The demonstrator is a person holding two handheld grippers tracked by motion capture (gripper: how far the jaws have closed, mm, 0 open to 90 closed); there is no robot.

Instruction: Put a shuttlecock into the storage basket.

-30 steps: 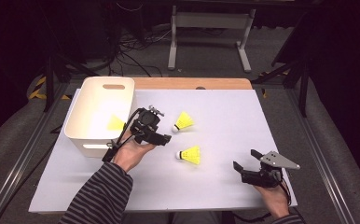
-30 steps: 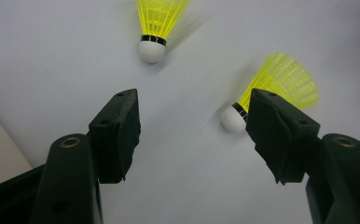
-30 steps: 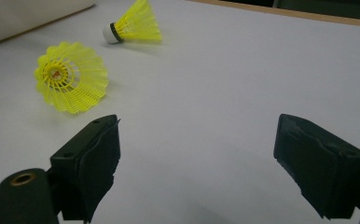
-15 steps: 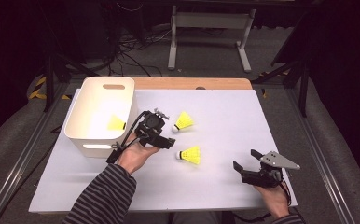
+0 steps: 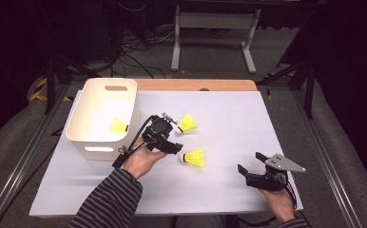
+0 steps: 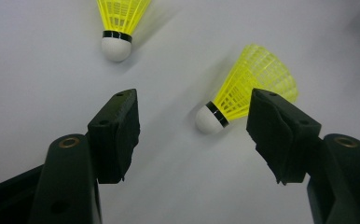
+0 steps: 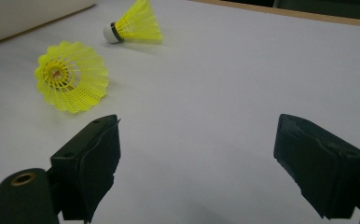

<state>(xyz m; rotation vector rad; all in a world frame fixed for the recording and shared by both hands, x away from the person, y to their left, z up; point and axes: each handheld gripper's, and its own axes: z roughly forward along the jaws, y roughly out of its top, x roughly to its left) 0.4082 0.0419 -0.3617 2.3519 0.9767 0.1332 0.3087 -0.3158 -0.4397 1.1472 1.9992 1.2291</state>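
Table: a white sheet (image 5: pixel 229 190) covers the table in front of you, with a wooden strip showing along its far edge

Bin: a white plastic bin (image 5: pixel 89 137) stands on the sheet at your far left, and one yellow shuttlecock (image 5: pixel 118 126) lies inside it against the right-hand wall

Left claw: your left gripper (image 5: pixel 171 137) hovers just right of the bin, its jaws standing well apart with nothing clamped between them

Near shuttlecock: in the left gripper view a yellow shuttlecock (image 6: pixel 243 91) lies on its side between the two open jaws — white cork tip pointing toward the left jaw, its skirt just beside the right jaw, and neither pad pressing on it. In the high view it lies just right of your left hand

Far shuttlecock: another yellow shuttlecock (image 5: pixel 187 123) lies on the sheet a little beyond the first, cork tip toward the bin

Right claw: your right gripper (image 5: pixel 250 164) rests low over the sheet near the right front corner, well apart from both loose shuttlecocks — jaws wide apart, holding nothing
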